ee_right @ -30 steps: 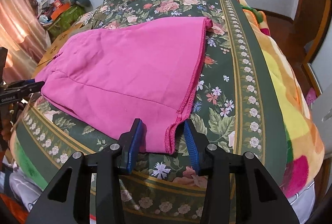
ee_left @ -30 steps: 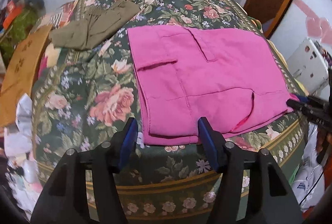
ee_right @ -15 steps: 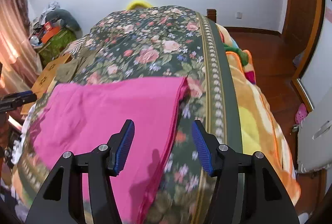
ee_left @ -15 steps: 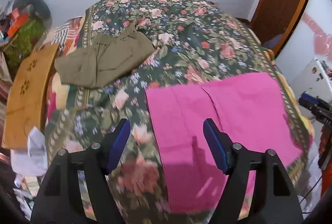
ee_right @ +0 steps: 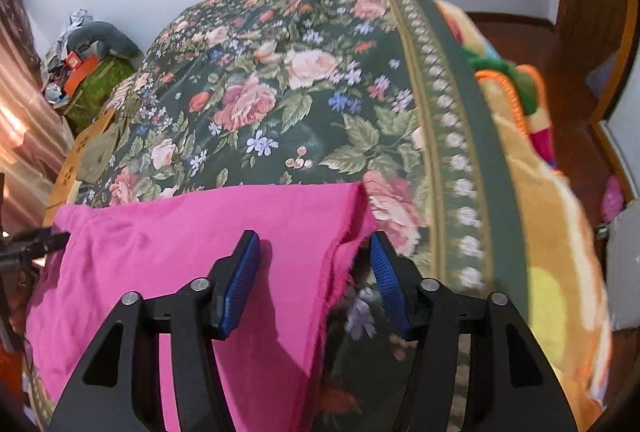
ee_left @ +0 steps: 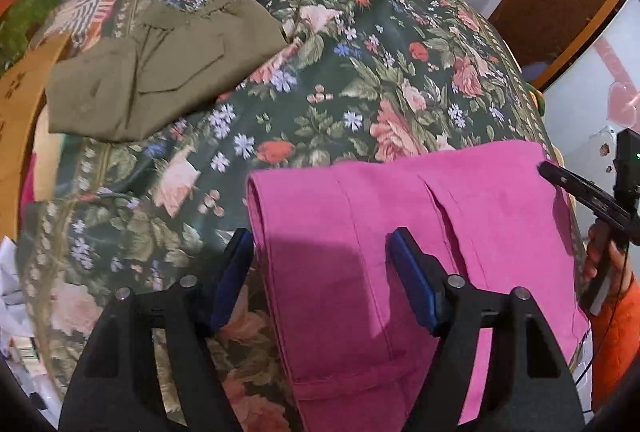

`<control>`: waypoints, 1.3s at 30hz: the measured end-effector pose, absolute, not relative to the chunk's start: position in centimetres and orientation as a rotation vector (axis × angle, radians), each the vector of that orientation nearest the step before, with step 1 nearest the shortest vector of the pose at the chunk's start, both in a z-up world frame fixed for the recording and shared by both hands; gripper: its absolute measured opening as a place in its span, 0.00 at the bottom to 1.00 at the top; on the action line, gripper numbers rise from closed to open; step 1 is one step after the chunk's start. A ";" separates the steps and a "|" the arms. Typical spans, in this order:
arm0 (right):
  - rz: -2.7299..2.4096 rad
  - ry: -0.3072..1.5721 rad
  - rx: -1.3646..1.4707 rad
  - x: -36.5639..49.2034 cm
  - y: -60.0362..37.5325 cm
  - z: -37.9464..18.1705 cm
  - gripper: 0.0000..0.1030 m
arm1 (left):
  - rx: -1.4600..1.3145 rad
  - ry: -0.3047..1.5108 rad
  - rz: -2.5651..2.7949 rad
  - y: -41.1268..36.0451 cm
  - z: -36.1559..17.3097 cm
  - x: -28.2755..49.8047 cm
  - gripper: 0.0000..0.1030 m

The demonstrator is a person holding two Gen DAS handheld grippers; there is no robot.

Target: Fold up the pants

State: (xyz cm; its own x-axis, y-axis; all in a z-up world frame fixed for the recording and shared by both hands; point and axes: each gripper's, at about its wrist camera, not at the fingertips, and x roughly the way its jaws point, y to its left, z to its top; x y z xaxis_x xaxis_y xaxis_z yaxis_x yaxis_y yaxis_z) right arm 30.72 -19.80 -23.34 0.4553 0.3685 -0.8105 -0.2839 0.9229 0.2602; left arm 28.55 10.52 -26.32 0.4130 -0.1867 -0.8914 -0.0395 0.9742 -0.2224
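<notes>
The pink pants [ee_left: 400, 228] lie folded on the floral bedspread [ee_left: 340, 71], near its front edge. My left gripper [ee_left: 322, 264] is open and hovers over the pants' left folded edge, its jaws wide apart and empty. My right gripper [ee_right: 314, 264] is open over the pants' right hem end [ee_right: 224, 232], holding nothing. The right gripper also shows at the right edge of the left wrist view [ee_left: 580, 191], by the pants' far end.
Folded olive-green pants [ee_left: 156, 71] lie at the bed's far left. A cardboard box [ee_left: 16, 111] and clutter stand left of the bed. A bright blanket [ee_right: 532, 171] hangs over the bed's right side, with wooden floor and a door beyond.
Both grippers have risen and moved forward over the pants, from the bed's near edge. The pants' far half is now folded toward me, so they cover about half the area.
</notes>
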 end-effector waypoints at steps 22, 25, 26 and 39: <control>0.439 0.805 -0.239 25.0 -16.3 -15.9 0.72 | -0.090 0.950 -0.004 9.3 -18.8 25.4 0.60; 0.516 0.830 -0.218 24.3 -14.1 -15.7 0.72 | -0.081 0.937 -0.041 8.0 -17.9 25.7 0.60; 0.553 0.849 -0.198 24.3 -12.9 -16.1 0.72 | -0.074 0.940 -0.069 7.3 -18.1 25.9 0.61; 0.632 1.107 -0.183 22.0 -9.9 -22.4 0.72 | 0.115 1.044 -0.139 3.2 -24.4 23.0 0.62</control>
State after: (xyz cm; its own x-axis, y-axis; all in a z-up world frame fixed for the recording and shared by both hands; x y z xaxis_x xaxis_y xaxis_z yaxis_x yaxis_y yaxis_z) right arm 22.03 -9.89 -22.41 0.2943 0.3831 -0.8756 -0.5589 0.8121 0.1675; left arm 22.98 3.18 -24.44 0.4952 -0.0598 -0.8667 0.1686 0.9853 0.0284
